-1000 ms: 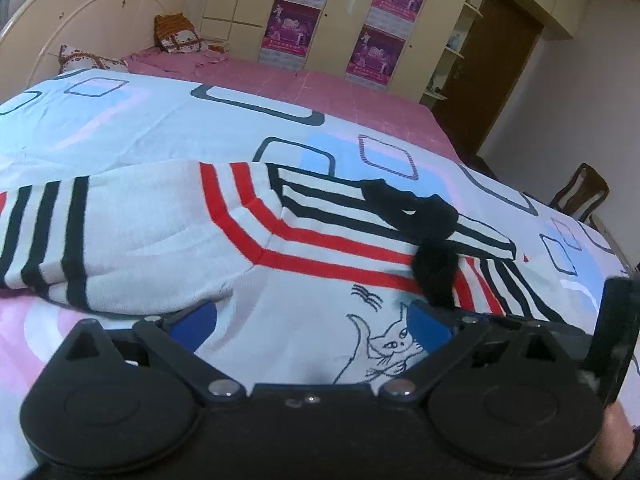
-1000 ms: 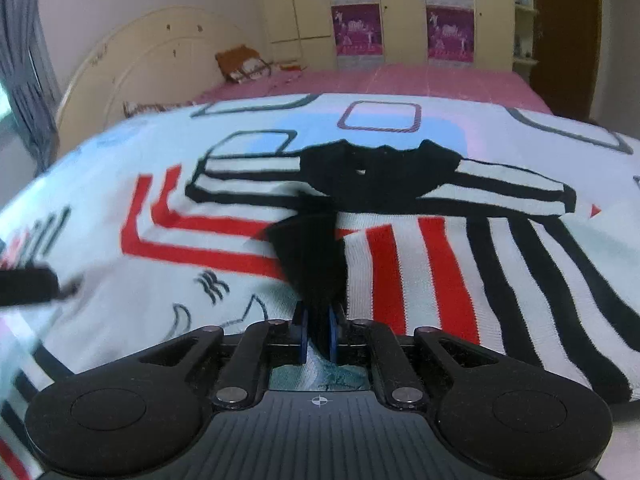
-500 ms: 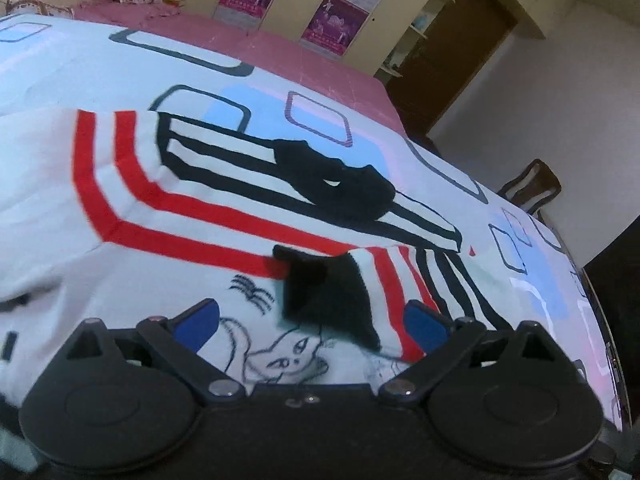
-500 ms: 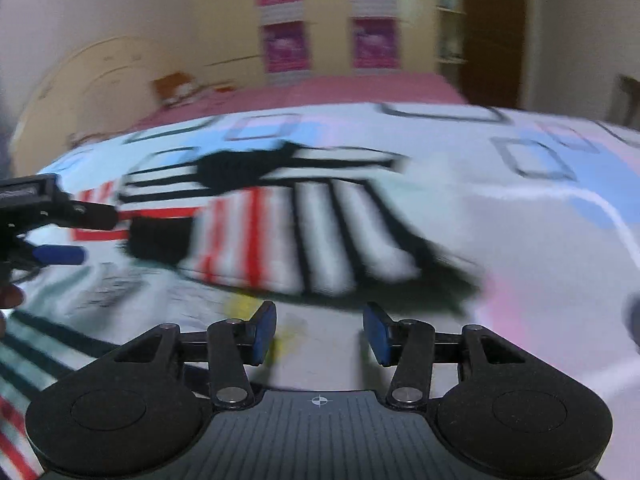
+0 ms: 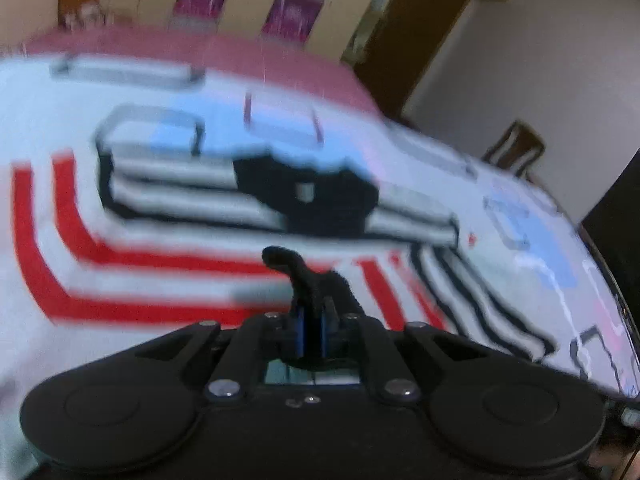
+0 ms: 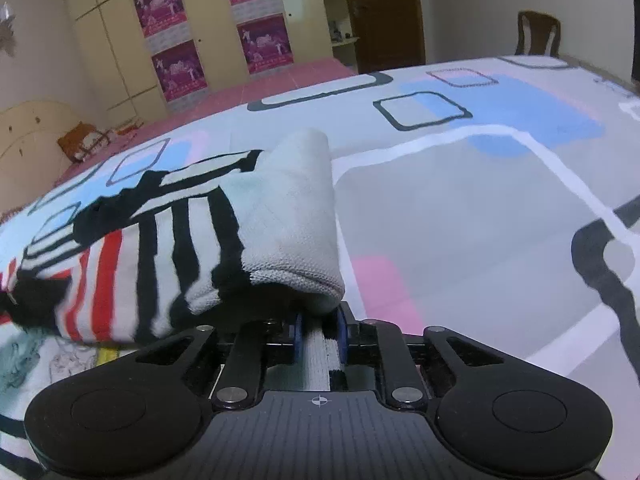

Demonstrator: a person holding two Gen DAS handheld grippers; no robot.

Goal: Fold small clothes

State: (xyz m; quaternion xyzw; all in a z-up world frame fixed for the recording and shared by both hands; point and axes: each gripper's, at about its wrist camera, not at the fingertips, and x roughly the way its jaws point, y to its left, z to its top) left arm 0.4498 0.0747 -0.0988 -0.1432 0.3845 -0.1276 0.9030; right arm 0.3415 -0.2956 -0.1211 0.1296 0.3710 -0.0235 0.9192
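- Over on the left, the left gripper (image 5: 311, 322) has just snapped its jaws together, and they're pinched right down on the black cuff (image 5: 308, 280) of a folded-in sleeve; a curl of dark knit sticks up out of the pads.
- That view is smeared with blur, so how deep the bite goes I can't tell.
- The striped sweater (image 5: 168, 240) lies face up on the patterned bedspread (image 6: 460, 208), near the edge of the bed, black collar (image 5: 316, 196) at the far side.
- So its long axis runs near to far, neck pointing away toward the wardrobe (image 6: 120, 40), hem toward us; the hem itself is out of view.
- On the right, the right gripper (image 6: 319, 332) has just been closing too, and a ribbed white-and-black band of knit sits squeezed between the pads.
- Above it the right sleeve (image 6: 292, 216) bulges up in a pale roll.
- My read: this is the sleeve-folding step, both sides gripped.
- To do it well, I'd say keep both pinches firm, lay the sleeves flat over the chest, and smooth that roll before letting go.
- Square the side edges with the stripes, or the final fold may come out skewed.
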